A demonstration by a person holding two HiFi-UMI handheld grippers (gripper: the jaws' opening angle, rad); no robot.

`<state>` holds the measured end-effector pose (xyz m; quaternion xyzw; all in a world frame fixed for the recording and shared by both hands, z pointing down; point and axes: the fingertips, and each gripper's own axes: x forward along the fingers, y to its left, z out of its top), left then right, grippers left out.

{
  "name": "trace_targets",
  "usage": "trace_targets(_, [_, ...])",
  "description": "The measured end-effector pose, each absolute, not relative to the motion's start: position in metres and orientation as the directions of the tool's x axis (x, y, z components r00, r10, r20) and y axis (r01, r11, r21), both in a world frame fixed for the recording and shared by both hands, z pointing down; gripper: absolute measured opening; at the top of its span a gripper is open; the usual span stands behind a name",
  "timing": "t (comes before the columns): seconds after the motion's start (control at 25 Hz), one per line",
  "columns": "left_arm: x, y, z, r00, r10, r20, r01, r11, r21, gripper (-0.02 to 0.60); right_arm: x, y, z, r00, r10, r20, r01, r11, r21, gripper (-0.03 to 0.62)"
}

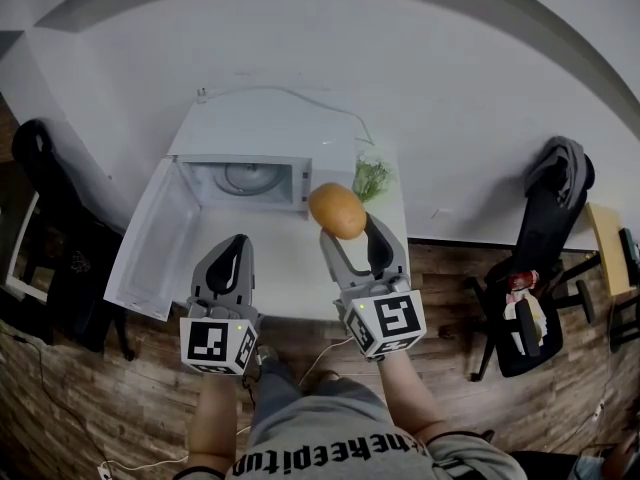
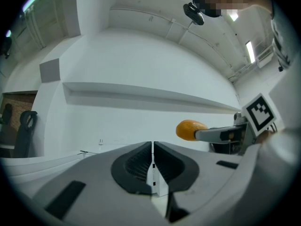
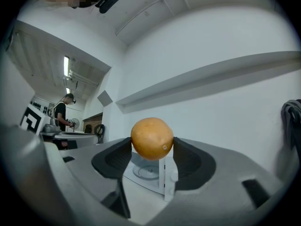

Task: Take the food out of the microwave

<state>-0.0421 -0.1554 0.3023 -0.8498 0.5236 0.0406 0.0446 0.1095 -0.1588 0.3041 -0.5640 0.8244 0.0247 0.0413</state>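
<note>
Orange fruit sits clamped between the jaws of the right gripper, out in front of the open microwave; the left gripper alongside has its jaws pressed together, empty.

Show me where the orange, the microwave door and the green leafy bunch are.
orange (image 1: 337, 211): head view, centre of its peel.
microwave door (image 1: 150, 246): head view, middle of the open panel.
green leafy bunch (image 1: 372, 178): head view, centre of the leaves.
</note>
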Motion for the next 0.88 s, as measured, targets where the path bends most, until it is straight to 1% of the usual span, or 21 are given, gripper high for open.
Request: trace_targets(0.88, [-0.035,-0.152,0.306,0.455,-0.882,-0.122,-0.890,-0.454,-0.041,0.014,0.125,-0.151,0.298,-0.328,-0.937,-0.120,-0.943,0.332,-0.010,0.276])
